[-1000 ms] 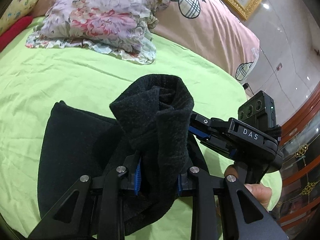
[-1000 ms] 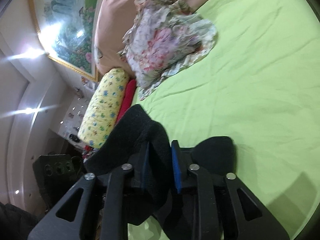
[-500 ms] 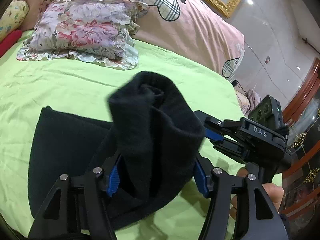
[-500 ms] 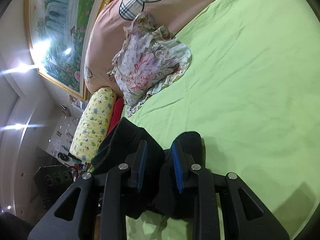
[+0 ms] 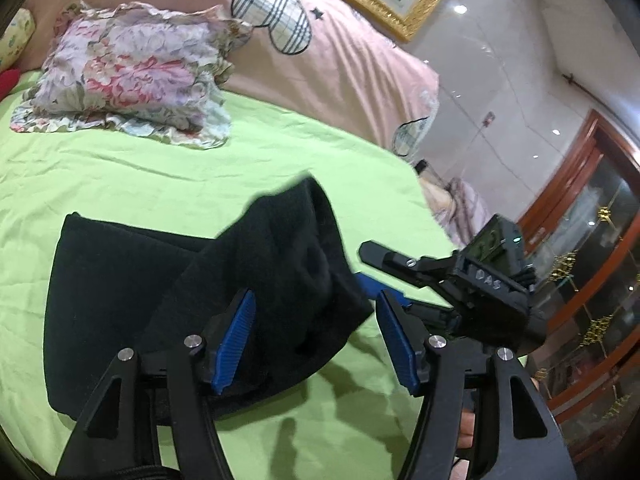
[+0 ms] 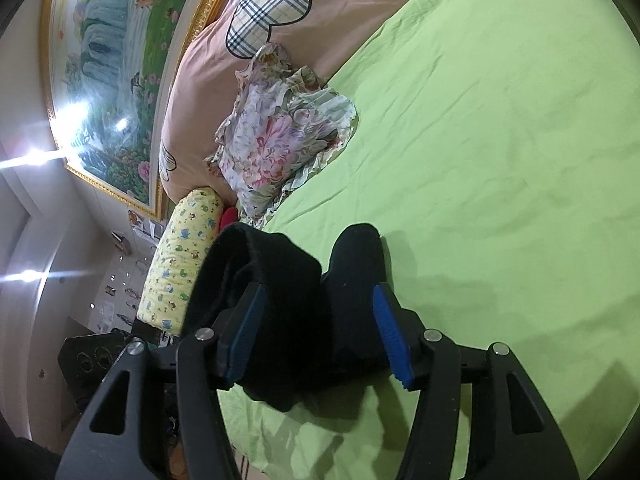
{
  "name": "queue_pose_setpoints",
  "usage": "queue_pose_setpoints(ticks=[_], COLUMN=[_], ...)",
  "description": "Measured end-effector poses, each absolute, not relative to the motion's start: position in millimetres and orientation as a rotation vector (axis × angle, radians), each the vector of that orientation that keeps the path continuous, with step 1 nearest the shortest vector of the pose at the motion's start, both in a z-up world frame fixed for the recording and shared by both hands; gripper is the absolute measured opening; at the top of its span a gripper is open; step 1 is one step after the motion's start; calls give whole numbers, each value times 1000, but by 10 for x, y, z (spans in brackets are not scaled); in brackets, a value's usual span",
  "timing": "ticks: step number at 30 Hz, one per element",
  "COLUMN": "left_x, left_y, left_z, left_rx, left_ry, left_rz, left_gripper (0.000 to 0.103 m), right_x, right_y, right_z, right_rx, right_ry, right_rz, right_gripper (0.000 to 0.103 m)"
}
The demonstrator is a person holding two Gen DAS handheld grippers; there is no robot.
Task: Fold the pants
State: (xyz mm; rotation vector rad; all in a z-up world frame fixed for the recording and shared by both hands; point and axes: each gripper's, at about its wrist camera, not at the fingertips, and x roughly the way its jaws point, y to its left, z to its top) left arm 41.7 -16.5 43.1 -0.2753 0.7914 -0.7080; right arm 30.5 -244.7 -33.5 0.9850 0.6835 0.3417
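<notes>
Black pants [image 5: 132, 292] laid folded on green bedsheet [image 5: 120, 176], near bed edge; raised fold of fabric seen between blue pads of both tools

Left gripper [image 5: 316, 340]: jaws opening, spread apart, pads not pressed on cloth

Right gripper [image 6: 316, 332]: jaws opening, spread wide, black fabric bunched between, not pinched

Floral pillow [image 5: 128, 80] propped against pink headboard cover [image 5: 352, 68], well apart from pants

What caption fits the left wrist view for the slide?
Left gripper opening, pads off the black pants bunched on the green sheet; right gripper beside.
</notes>
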Motion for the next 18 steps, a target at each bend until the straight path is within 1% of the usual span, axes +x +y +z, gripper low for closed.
queue_pose_setpoints(ticks=[2,4,11,18], left_x=[377,373,511,698], left_y=[-119,-76,374,815], left_z=[477,498,462,263], left_rx=[-282,-273,-298,-306], left_ry=[783,782,808,866], left_rz=[-723,-711,-588,-461], left_gripper=[67,67,67,67], right_x=[276,254,203,157], right_y=[-2425,-2391,-2290,-2220], right_z=[-329,-332,-316,-365], right_rx=[998,1009,945,903], right_ry=[679,677,701,732], right_rz=[347,355,295,263], right_gripper=[62,66,67,67])
